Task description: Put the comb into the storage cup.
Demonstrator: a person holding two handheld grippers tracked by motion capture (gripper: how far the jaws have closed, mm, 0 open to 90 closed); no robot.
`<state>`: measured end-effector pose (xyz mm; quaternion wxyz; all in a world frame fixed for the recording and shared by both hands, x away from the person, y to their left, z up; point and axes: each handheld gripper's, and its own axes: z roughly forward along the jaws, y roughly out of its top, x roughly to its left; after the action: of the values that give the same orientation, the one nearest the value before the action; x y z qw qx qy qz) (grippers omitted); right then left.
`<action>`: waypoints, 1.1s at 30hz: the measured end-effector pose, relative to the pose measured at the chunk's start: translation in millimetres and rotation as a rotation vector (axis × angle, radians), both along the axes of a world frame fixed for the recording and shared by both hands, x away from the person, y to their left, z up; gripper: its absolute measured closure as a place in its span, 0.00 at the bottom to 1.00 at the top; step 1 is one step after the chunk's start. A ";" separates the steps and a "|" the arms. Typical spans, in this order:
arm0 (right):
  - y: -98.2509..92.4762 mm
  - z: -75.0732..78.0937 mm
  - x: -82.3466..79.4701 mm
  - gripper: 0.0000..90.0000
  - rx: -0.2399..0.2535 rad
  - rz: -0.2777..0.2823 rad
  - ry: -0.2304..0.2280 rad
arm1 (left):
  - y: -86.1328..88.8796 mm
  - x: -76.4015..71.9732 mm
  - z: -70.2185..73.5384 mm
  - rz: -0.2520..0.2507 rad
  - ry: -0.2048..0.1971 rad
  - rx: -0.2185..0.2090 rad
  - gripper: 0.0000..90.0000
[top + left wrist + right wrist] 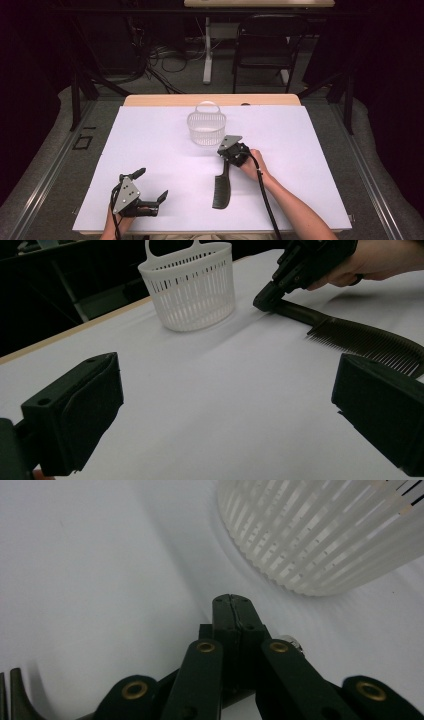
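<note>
From above, the right gripper (226, 151) pinches the handle end of a black plastic comb (222, 190) lying on the white table (150, 150), just before a white slotted plastic basket (206, 127). The left gripper (151, 185) rests apart, jaws spread.

Left gripper view: basket (192, 287) stands beside the pinched comb (360, 337).

Right gripper view: jaws pressed together, basket (325, 530) close ahead.

A black metal folding chair (265, 47) is standing at twelve o'clock beyond the white-covered wooden surface (150, 150), black cables (165, 60) are trailing over grey carpeted floor (50, 150), and darkness is swallowing the walls.
</note>
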<state>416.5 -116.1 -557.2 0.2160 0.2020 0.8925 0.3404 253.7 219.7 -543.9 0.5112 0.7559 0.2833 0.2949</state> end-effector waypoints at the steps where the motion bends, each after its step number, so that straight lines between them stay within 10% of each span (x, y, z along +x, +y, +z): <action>1: -0.7 0.1 0.0 1.00 0.001 -0.005 0.006 | 0.3 0.1 0.1 0.001 0.000 0.002 0.00; 33: -18.0 7.0 -1.5 1.00 -0.062 -0.079 0.099 | -0.1 0.8 -0.2 0.000 0.000 0.002 0.00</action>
<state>415.0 -134.1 -550.2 0.1908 0.2472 0.9035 0.2935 254.5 219.6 -544.1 0.5105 0.7563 0.2831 0.2952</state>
